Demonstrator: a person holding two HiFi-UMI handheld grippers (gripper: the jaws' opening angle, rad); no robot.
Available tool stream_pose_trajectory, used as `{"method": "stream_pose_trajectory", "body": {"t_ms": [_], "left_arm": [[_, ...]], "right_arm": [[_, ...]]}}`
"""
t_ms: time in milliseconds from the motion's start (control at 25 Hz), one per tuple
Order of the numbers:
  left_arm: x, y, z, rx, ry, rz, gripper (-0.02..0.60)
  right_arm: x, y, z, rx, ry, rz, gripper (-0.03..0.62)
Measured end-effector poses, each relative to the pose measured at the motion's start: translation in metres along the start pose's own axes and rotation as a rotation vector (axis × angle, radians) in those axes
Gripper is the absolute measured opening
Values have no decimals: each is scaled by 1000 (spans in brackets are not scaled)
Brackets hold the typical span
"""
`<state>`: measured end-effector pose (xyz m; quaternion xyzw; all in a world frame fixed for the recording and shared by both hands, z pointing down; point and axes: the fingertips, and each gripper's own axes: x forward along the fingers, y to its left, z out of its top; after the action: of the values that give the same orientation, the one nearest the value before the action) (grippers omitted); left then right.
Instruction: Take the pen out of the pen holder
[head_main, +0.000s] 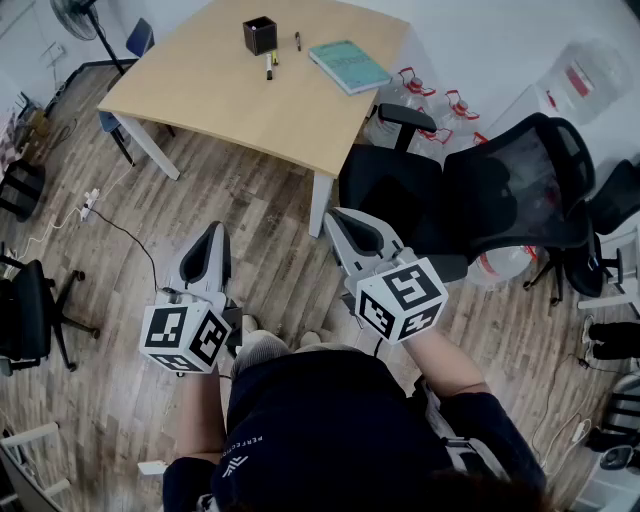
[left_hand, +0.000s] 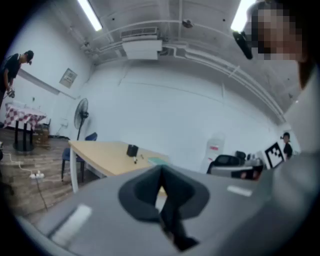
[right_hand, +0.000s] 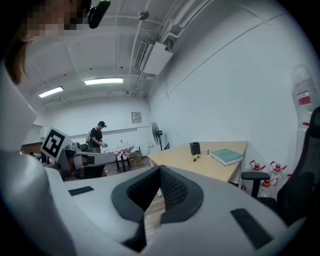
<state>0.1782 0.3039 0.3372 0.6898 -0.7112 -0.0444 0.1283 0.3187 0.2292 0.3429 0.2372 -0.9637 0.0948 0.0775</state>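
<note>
Person faces light-wood table (head_main: 200, 90) from well back on wood floor (head_main: 250, 190), gripper in each hand. Left gripper (head_main: 213, 232): jaws pressed together, nothing between. Right gripper (head_main: 337, 216): jaws likewise closed, empty. Black pen holder (head_main: 260, 35) upright near table's far edge. One pen (head_main: 269, 67) flat on tabletop just before it, second pen (head_main: 297, 41) near its right. Holder's contents not discernible. Teal book (head_main: 348, 65) farther right. Black office chair (head_main: 500, 190) beside right gripper.

the wooden table (head_main: 200, 90) bears a black pen holder (head_main: 259, 35), loose pens (head_main: 268, 68) and a teal book (head_main: 348, 66).
</note>
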Motion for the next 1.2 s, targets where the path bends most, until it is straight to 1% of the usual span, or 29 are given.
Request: {"method": "stream_pose_trajectory", "body": {"t_ms": [120, 360, 560, 760, 960, 1200], "left_arm": [[1, -4, -4, -13, 5, 1, 5], [-8, -5, -13, -32, 14, 31, 5], [-21, 8, -11, -27, 10, 77, 5], [-25, 25, -9, -31, 10, 94, 5], [-6, 43, -4, -39, 13, 72, 5], [20, 71, 6, -46, 22, 39, 5]], "right_arm": [[-3, -5, 0, 27, -3, 1, 0], [-12, -6, -4, 25, 17, 6, 0], [-10, -4, -9, 23, 37, 18, 0], [5, 4, -18, 34, 69, 44, 0], [29, 8, -18, -3, 105, 32, 0], [74, 9, -10, -13, 119, 49, 0]]}}
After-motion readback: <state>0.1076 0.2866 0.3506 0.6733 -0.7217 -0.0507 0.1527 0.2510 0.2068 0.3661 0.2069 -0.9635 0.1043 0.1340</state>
